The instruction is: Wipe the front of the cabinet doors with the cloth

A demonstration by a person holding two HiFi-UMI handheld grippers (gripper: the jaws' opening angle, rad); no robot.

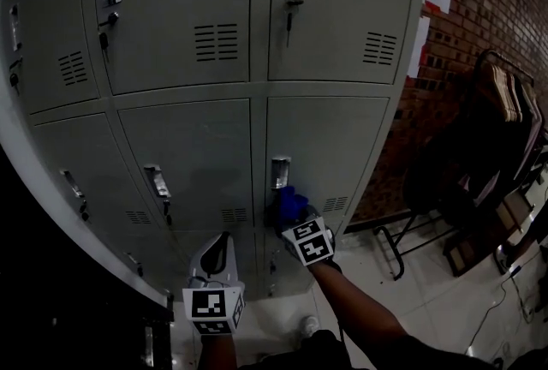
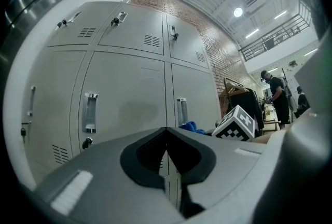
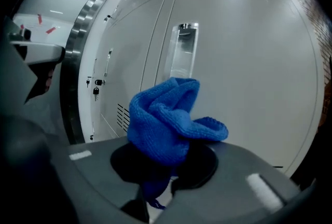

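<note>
A red brick wall [image 1: 479, 34] runs off to the right, and a pale, glossy floor [image 1: 428, 300] lies below it. Against the wall stands a tall grey metal cabinet [image 1: 197, 146] of locker compartments, stacked in rows. Every cabinet door [image 1: 330, 146] in view is shut, so nothing inside shows. The doors are flat, smooth painted sheet with narrow dark seams between them. Each carries a recessed bright metal handle [image 1: 280, 172] and a small block of louvre slots [image 1: 216, 41]. Keys [image 1: 291, 13] hang from the upper locks.

To the right of the cabinet, a dark tubular rack [image 1: 497, 128] hung with dark fabric stands well apart. A strip of bare floor lies open between it and the cabinet's right edge.

The right gripper [image 3: 161, 194] has its jaws clamped on a blue cloth [image 3: 166, 119]. The cloth is a thick, nubbly knit, bunched into a rounded lump that bulges above the jaws. In the head view the cloth [image 1: 289, 207] sits just under the handle of the lower right door, against or very near its face.

The left gripper [image 2: 166, 137] hangs lower and to the left, in front of the bottom row and off the doors. Its jaws are pressed together with nothing between them.
</note>
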